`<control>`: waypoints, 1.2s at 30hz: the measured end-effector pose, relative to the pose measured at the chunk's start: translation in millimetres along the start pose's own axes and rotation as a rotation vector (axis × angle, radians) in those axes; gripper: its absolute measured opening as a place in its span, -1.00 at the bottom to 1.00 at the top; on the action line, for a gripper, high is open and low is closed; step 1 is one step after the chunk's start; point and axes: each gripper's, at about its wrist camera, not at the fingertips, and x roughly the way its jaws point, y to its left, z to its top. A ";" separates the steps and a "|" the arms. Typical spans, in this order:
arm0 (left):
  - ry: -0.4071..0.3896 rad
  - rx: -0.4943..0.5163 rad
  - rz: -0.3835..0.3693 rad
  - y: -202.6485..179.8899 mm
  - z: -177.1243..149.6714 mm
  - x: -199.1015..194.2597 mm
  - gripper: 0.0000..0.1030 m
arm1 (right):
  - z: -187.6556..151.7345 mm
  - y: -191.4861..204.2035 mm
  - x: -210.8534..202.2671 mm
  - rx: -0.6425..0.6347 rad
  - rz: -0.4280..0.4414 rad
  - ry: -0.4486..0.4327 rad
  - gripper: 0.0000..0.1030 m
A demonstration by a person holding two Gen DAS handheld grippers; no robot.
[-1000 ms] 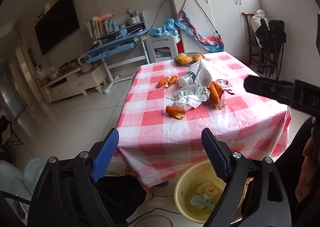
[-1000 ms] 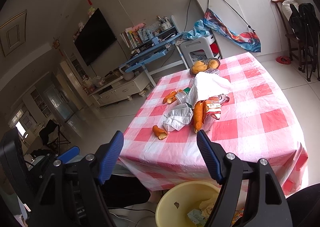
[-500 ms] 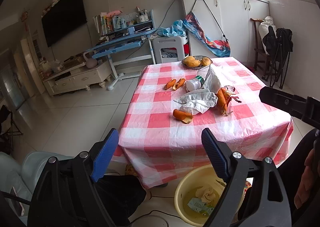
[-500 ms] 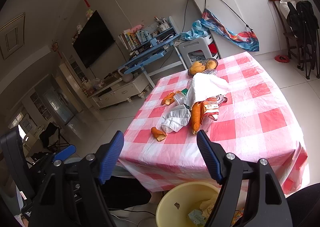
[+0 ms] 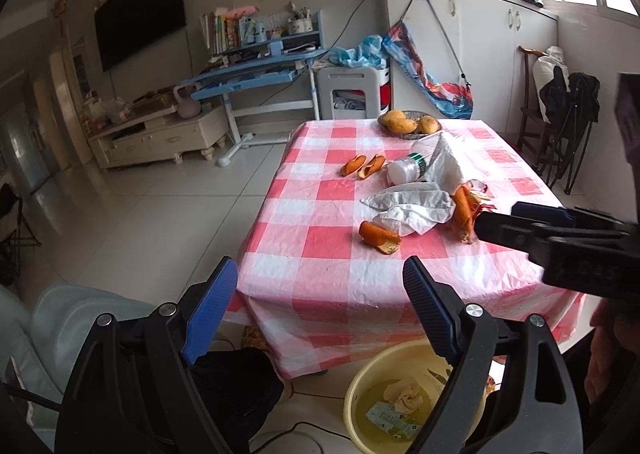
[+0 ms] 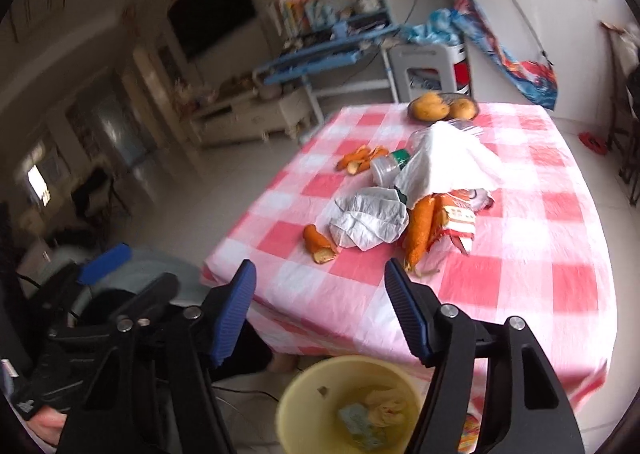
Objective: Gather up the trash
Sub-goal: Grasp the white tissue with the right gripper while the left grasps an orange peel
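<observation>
left wrist view, scanning left to right: our left gripper (image 5: 316, 294) hangs off the near-left corner of the checked table (image 5: 440, 278), jaws spread wide, nothing between them. ahead and to the right lies the nearest orange peel (image 5: 379, 237), its long axis running near-left to far-right. touching it on the right is a crumpled white tissue (image 5: 412, 210), then a longer peel (image 5: 462, 210), with a tipped plastic bottle (image 5: 404, 171) farther back. two more peels (image 5: 363, 166) lie beyond, left of the bottle. our other tool crosses the right edge of this view. below the table edge sits the yellow basin (image 5: 372, 386), some scraps already in it.

right wrist view, blurred: our right gripper (image 6: 320, 294) is also released and empty, aimed almost straight at that near peel (image 6: 318, 243); the snack wrapper (image 6: 460, 220) lies to the right of it.

we judge the right hand better lined up; a slight twist would put its jaws across the peel's short axis.
</observation>
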 end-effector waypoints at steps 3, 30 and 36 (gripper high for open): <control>0.038 -0.051 -0.015 8.9 -2.4 20.9 0.58 | 14.9 -1.1 39.1 -0.066 -0.016 0.090 0.10; 0.219 -0.149 -0.120 -27.6 27.9 171.6 0.59 | 54.7 -56.3 88.2 0.150 0.158 0.165 -0.68; 0.264 -0.125 -0.114 -39.4 27.0 196.6 0.34 | 63.3 -71.5 75.0 0.262 0.234 0.079 -0.68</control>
